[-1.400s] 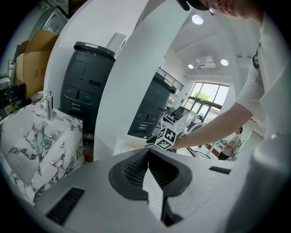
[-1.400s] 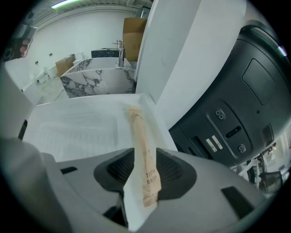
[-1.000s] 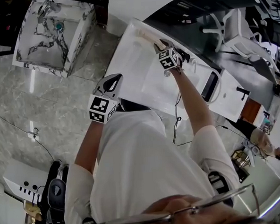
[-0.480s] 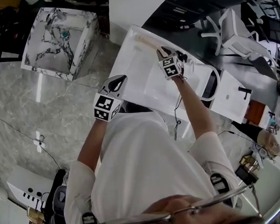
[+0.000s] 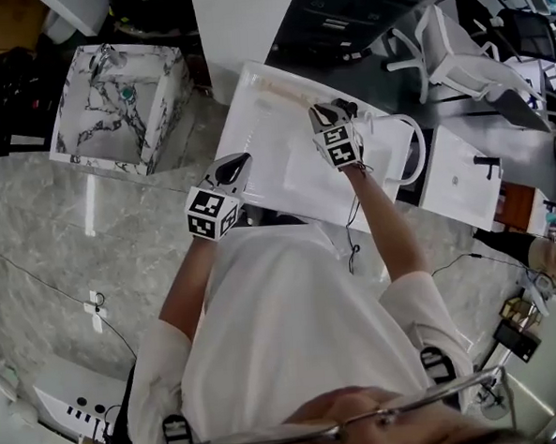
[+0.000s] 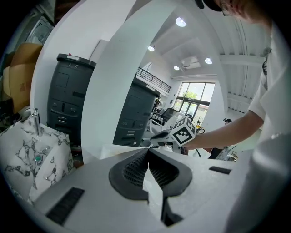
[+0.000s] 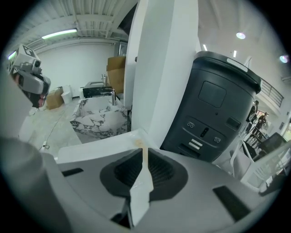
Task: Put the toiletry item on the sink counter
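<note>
The toiletry item (image 5: 284,87) is a thin beige stick in a white wrapper, lying along the far edge of the white table (image 5: 264,142). My right gripper (image 5: 318,108) is at its near end. In the right gripper view the jaws are closing and the pads of the right gripper (image 7: 144,154) pinch the flat item (image 7: 141,186), which sticks out both ways. My left gripper (image 5: 238,161) hovers over the table's near left edge; its pads (image 6: 136,170) are shut together with nothing between them. The marble sink counter (image 5: 120,95) stands on the floor to the left.
A dark grey cabinet (image 7: 213,113) and a white pillar (image 7: 168,68) rise behind the table. A white chair (image 5: 445,37) and more white furniture (image 5: 463,177) stand to the right. The sink (image 7: 97,119) has a faucet at its back. Another person (image 5: 553,265) is at the right edge.
Both grippers keep nearly the same places over the table. The head view has swung, so the sink and table sit further toward the middle of the picture.
</note>
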`<state>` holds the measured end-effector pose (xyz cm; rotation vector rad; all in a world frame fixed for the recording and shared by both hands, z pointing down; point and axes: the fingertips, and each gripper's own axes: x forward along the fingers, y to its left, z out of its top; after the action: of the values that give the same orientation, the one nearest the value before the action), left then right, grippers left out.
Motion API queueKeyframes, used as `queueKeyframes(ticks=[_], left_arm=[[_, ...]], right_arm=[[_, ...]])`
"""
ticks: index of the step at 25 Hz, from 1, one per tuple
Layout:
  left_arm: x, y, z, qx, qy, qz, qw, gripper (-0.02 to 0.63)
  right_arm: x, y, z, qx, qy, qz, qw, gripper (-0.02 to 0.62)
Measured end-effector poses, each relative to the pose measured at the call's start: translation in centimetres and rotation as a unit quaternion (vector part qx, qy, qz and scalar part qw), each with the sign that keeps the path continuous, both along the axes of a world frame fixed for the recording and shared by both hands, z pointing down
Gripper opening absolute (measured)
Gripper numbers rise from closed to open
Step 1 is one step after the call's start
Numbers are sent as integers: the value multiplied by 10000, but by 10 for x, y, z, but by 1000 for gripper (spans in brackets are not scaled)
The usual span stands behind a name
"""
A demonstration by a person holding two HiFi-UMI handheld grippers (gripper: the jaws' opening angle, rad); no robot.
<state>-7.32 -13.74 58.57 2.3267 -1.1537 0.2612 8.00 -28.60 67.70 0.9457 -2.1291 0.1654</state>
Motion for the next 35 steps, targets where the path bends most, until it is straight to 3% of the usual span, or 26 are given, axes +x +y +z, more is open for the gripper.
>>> queueKeyframes(ticks=[13, 19, 35], left_arm=[[30, -3, -16, 113, 105, 370, 9992, 5], [39, -2, -24, 158, 132, 490, 9986, 5], [63, -2, -77, 570, 194, 719, 9956, 5]], right_arm=[[26, 53, -69, 144, -749, 390, 9963, 15], [42, 73, -102, 15, -1494, 882, 9848, 8], [84, 122, -176, 598, -2148, 1374, 9651, 6]])
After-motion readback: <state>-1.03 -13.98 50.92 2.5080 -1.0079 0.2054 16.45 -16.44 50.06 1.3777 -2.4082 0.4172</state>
